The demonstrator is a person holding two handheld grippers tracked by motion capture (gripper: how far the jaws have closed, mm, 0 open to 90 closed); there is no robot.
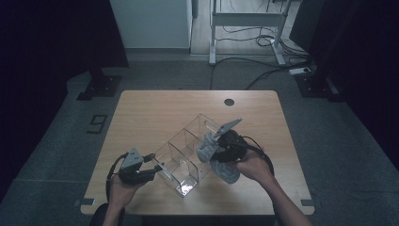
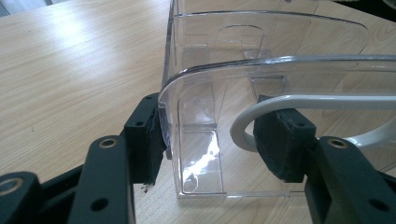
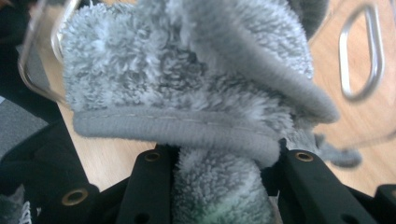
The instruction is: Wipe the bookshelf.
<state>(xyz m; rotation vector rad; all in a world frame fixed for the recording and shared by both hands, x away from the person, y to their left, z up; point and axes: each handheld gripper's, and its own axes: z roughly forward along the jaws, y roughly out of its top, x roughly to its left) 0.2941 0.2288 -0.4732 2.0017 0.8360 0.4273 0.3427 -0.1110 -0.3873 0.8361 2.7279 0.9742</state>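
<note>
A clear plastic organizer (image 1: pixel 188 141) with several compartments lies diagonally on the wooden table (image 1: pixel 155 113). My left gripper (image 1: pixel 157 168) is at its near-left end. In the left gripper view the gripper (image 2: pixel 215 140) is shut on the organizer's end wall (image 2: pixel 196 121), one pad against the outer corner and the other on the inner side. My right gripper (image 1: pixel 210 149) hangs over the organizer's right side, shut on a grey fluffy slipper (image 1: pixel 206 151). Up close, the slipper (image 3: pixel 187 79) bulges above the right gripper (image 3: pixel 219 158) and hides most of what lies beyond. A second grey slipper (image 1: pixel 228 173) lies on the table by the right hand.
A round cable hole (image 1: pixel 229 102) sits near the table's far edge. Bare wood lies left of and behind the organizer. Beyond the table are grey floor, loose cables (image 1: pixel 263 70) and a white frame (image 1: pixel 244 19), with dark curtains on both sides.
</note>
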